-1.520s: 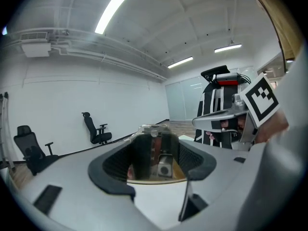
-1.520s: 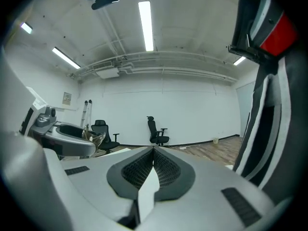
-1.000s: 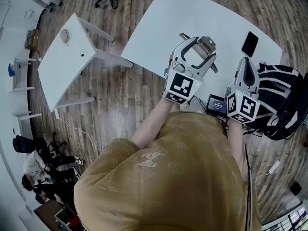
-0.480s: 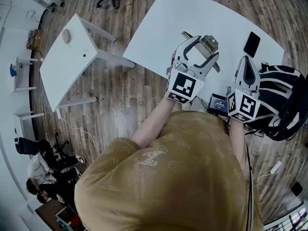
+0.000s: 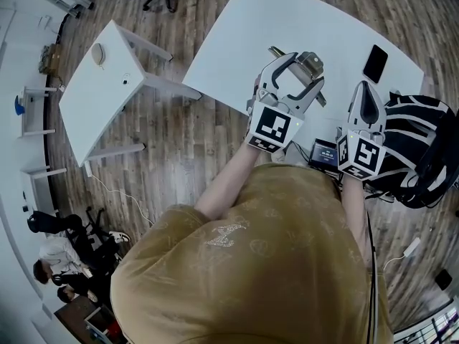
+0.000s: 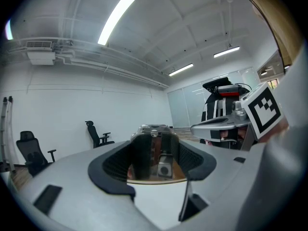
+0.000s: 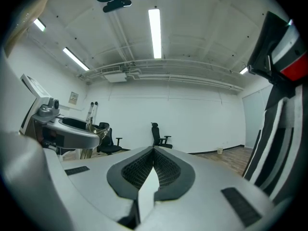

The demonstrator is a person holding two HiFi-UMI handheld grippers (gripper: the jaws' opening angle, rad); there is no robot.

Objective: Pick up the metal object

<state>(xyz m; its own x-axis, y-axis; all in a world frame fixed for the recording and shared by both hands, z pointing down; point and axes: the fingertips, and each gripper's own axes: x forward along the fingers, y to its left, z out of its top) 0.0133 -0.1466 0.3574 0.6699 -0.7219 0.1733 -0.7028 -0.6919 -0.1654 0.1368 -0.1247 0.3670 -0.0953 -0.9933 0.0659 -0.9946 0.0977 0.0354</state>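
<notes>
Barely anything has moved since a sec ago. Both grippers sit where they were and the metal object has not shifted in the jaws. Only the people at the bottom-left corner of the head view have changed pose a bit.

Counts: 2 grippers, 1 metal object, 2 white tables, 1 phone, 1 backpack, 1 small screen device.

The left gripper is clamped on the metal object, w/ its ribbed black pads pressing both sides and the jaws fairly wide apart. The object is shiny bare metal, boxy w/ a rounded top. In the head view thin flat strips stick out on either side of it. It is held over the near edge of the big table, which has a smooth matte white top.

The right gripper is clenched, its pads meeting in a V w/ nothing btw them. It is just right of the left one.

Each gripper has a grey plastic shell and a cube of b&w square markers at the back.

The phone is a flat black slab lying on the big table, right of the object and apart from it. The backpack is soft, black w/ white stripes, and sits beside the right gripper. The small screen device is dark and shows btw the two wrists.

The small table is white and rectangular. It stands well apart at left on the wood-plank floor, w/ one pale oval item on top.
</notes>
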